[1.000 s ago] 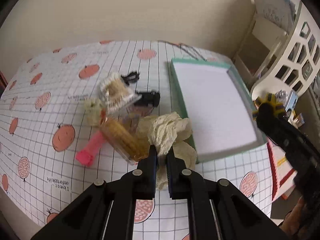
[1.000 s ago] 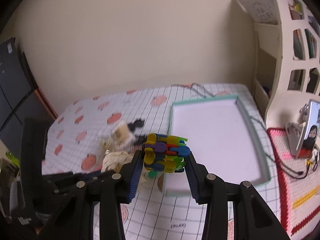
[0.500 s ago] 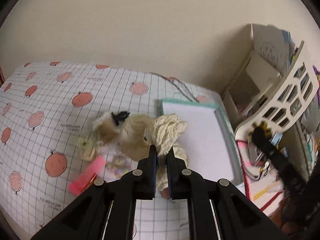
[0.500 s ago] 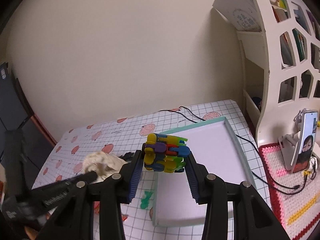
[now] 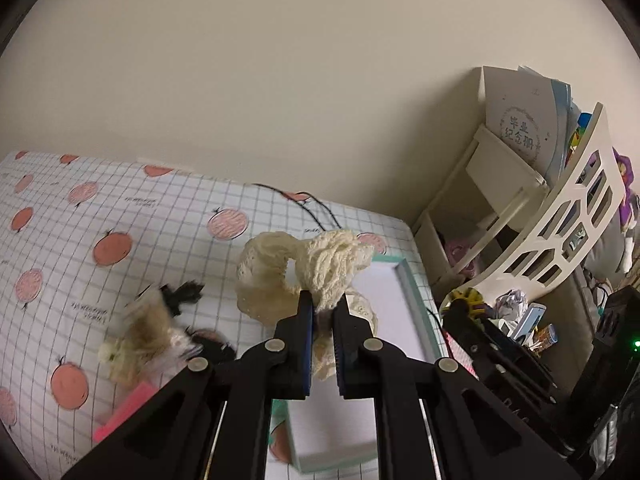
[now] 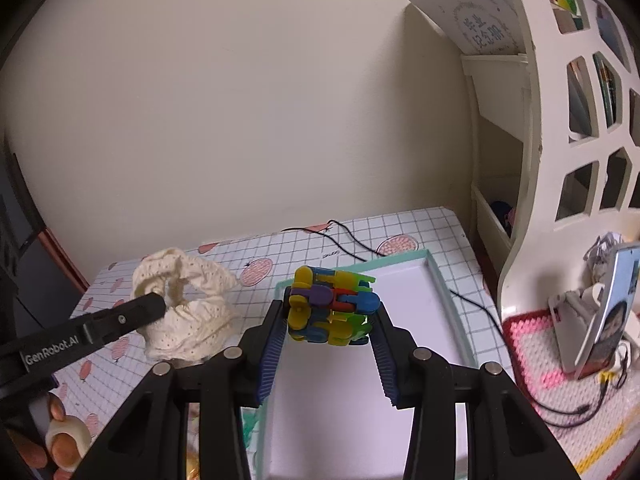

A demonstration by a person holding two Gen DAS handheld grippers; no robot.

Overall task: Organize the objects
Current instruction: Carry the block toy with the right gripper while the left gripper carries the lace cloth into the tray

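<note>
Left gripper (image 5: 322, 312): I have it clenched on the cream lace cloth (image 5: 316, 268), jaws nearly closed with fabric pinched between them.
Cream lace cloth: lifted off the bench (image 5: 120, 216), bunched and looped, hanging above the near-left edge of the tray (image 5: 416, 300); in the right wrist view it sits left of the tray at (image 6: 184, 304).
Right gripper (image 6: 330, 312): I have it grasping the multicoloured plastic toy (image 6: 332, 304), one finger pressed to each side.
Multicoloured plastic toy: a block of yellow, purple, red, blue and green pieces, held in the air over the tray's left part.
Tray: shallow, white inside with a teal rim (image 6: 444, 292), lying on the right part of the bench; I see nothing inside it.
Bench: covered with a gridded cloth printed with orange fruit.
Leftover items: a blurred pile (image 5: 156, 336) at the left, with a pink piece (image 5: 124, 412) nearest.
Shelf unit (image 6: 560, 128): white, far right.
Cable (image 6: 352, 240): black, beyond the tray.
</note>
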